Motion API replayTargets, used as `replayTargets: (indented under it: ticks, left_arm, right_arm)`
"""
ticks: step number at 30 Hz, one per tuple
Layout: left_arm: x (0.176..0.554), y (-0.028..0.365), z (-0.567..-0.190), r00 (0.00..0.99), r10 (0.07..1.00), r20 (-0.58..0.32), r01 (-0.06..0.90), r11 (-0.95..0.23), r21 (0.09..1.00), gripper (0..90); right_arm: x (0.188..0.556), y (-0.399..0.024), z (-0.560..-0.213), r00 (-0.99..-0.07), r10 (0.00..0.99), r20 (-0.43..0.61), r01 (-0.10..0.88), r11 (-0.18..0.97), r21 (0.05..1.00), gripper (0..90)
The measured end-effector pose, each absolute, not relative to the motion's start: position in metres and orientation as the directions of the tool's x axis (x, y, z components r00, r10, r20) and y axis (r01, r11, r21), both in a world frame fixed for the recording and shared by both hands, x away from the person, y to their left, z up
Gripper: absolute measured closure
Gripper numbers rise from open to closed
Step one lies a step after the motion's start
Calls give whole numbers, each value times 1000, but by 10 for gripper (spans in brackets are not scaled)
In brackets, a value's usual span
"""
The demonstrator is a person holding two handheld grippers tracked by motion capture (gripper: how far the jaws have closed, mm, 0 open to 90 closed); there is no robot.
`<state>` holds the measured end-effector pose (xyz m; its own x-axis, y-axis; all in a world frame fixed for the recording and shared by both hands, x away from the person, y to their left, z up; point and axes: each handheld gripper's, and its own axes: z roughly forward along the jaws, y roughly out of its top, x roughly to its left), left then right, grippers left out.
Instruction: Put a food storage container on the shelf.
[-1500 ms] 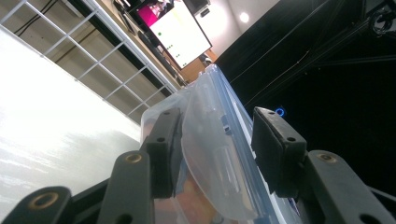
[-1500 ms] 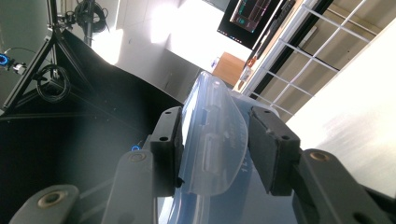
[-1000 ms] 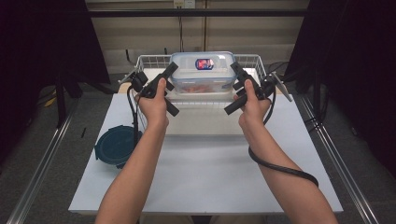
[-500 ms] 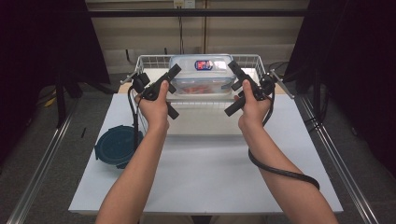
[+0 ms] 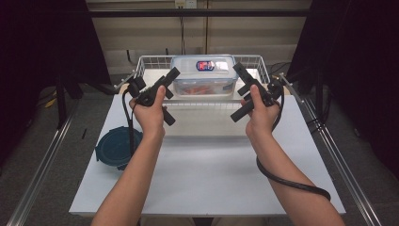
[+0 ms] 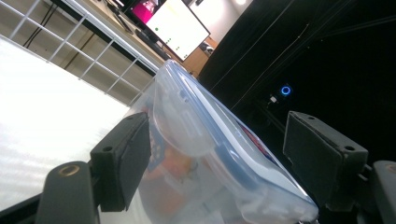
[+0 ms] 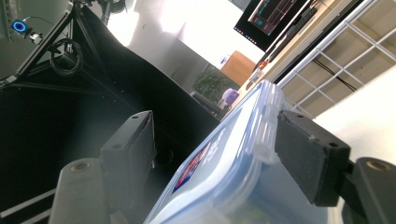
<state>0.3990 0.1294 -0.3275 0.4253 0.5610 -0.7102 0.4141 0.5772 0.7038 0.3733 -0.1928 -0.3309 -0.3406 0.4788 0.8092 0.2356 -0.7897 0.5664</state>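
Note:
A clear plastic container with a blue-rimmed lid and a red and blue label rests in the white wire basket at the back of the table. My left gripper is at its left end, my right gripper at its right end. In the left gripper view the container's end lies between the jaws of that gripper, which have just been opening. In the right gripper view the lid edge sits between the spread jaws of that gripper, also just opening; whether one pad touches the lid I cannot tell.
A dark blue round lid lies at the left edge of the white table. Metal rails run along both sides of the table. Black curtains hang left and right. The right gripper's cable loops over the table.
The jaws of both grippers have spread apart at the container's ends. The container stays in the basket. Both hands have hardly moved.

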Motion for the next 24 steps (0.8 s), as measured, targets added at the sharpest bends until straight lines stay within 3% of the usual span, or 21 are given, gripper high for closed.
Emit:
replayTargets:
  ticks: [24]
  left_arm:
    - [353,140,-359,479,478,-736,498,543,676,188]
  right_arm:
    - [327,-198,-353,-414,400,817,328,-772,544,254]
